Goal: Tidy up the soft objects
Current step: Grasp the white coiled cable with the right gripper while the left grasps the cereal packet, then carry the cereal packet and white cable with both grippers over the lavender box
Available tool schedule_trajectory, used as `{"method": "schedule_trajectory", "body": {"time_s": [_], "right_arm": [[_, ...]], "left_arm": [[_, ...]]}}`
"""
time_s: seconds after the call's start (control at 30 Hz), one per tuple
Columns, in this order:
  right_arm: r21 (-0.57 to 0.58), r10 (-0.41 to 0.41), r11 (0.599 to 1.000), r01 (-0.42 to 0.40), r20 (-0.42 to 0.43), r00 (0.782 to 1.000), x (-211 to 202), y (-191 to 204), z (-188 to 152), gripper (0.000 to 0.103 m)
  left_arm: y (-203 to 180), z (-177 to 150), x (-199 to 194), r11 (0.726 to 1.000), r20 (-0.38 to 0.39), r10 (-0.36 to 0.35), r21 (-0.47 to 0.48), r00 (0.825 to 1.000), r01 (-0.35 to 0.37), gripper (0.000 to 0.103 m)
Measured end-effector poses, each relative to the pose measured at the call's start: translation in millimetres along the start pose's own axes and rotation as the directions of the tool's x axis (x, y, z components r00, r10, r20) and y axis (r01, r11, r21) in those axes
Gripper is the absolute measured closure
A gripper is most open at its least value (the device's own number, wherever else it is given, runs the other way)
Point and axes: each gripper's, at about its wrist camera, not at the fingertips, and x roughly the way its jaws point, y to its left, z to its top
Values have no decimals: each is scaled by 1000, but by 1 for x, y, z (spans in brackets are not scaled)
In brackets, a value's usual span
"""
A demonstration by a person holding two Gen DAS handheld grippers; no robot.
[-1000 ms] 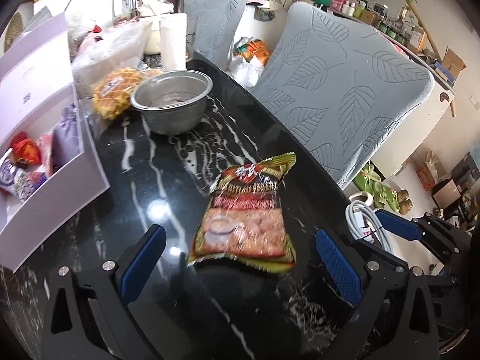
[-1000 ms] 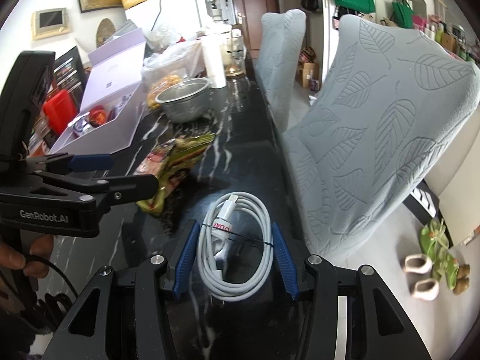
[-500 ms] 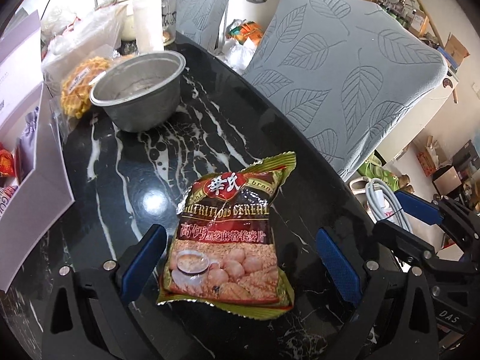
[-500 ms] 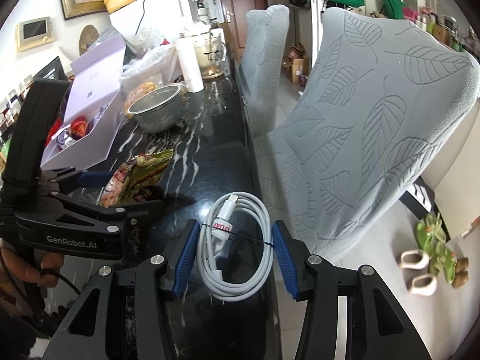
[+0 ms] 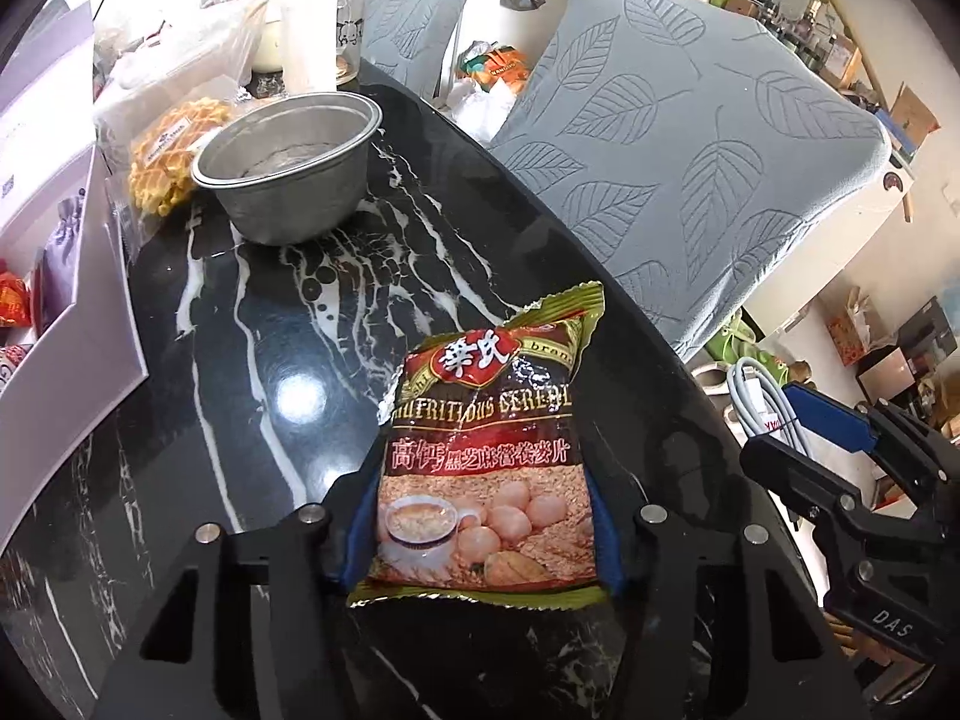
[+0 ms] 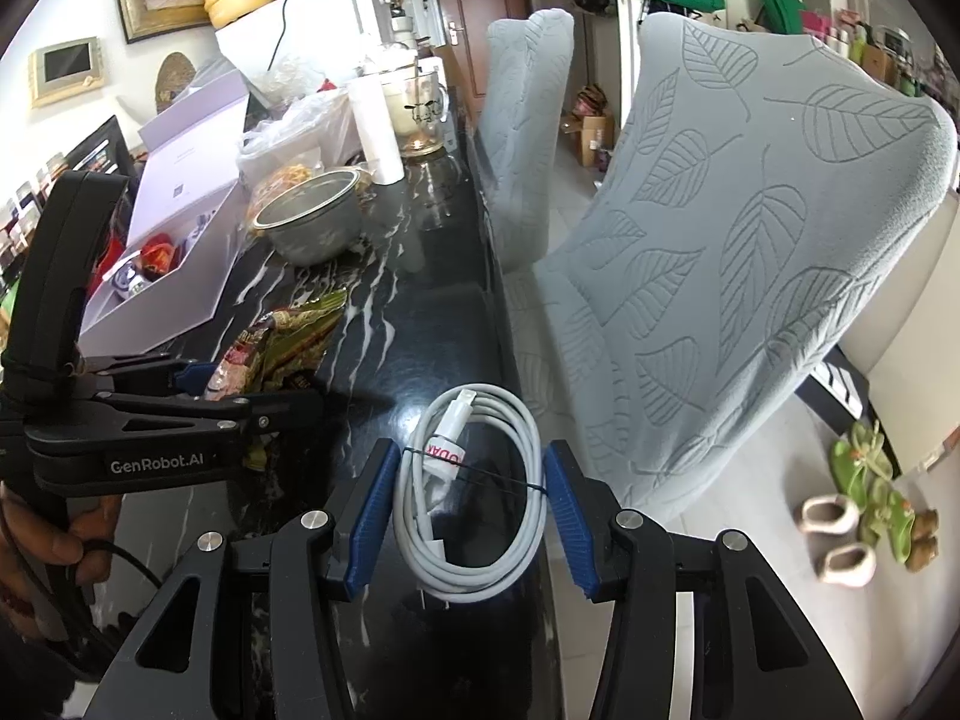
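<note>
A red and green cereal bag lies on the black marble table. My left gripper is closing on its near end, and both blue pads press its side edges. The right wrist view shows that bag crumpled beyond the left gripper, which a hand holds. My right gripper is shut on a coiled white cable by the table's near right edge. From the left wrist view the cable shows at the far right.
A metal bowl stands further back on the table, with a bag of waffles beside it. An open white box holding small packets lines the left side. Two leaf-patterned chairs stand along the right edge. Shoes lie on the floor.
The left gripper's jaws have gone from wide open to closed against the cereal bag's sides, after it moved forward over the bag. The right gripper still holds the cable.
</note>
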Motion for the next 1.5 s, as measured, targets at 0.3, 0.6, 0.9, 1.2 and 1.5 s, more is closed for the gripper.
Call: {"method": "schedule_trajectory", "body": {"time_s": [0.3, 0.6, 0.9, 1.2, 1.5], "right_arm": [[7, 1, 1000, -1, 6, 1000, -7, 4, -6, 54], [-16, 22, 1000, -22, 23, 999, -17, 20, -14, 54], [-65, 77, 995, -76, 26, 997, -20, 54, -21, 54], [-126, 143, 982, -139, 28, 989, -23, 94, -28, 54], [-184, 218, 960, -211, 14, 976, -25, 135, -36, 54]], "left_arm": [[-8, -14, -18, 1000, 16, 0, 19, 1000, -1, 47], [-2, -35, -37, 1000, 30, 10, 7, 999, -11, 47], [20, -60, -63, 998, 59, 43, -46, 997, -40, 47], [48, -89, -91, 990, 85, 91, -118, 992, -81, 47], [75, -110, -120, 975, 118, 145, -187, 982, -121, 47]]}}
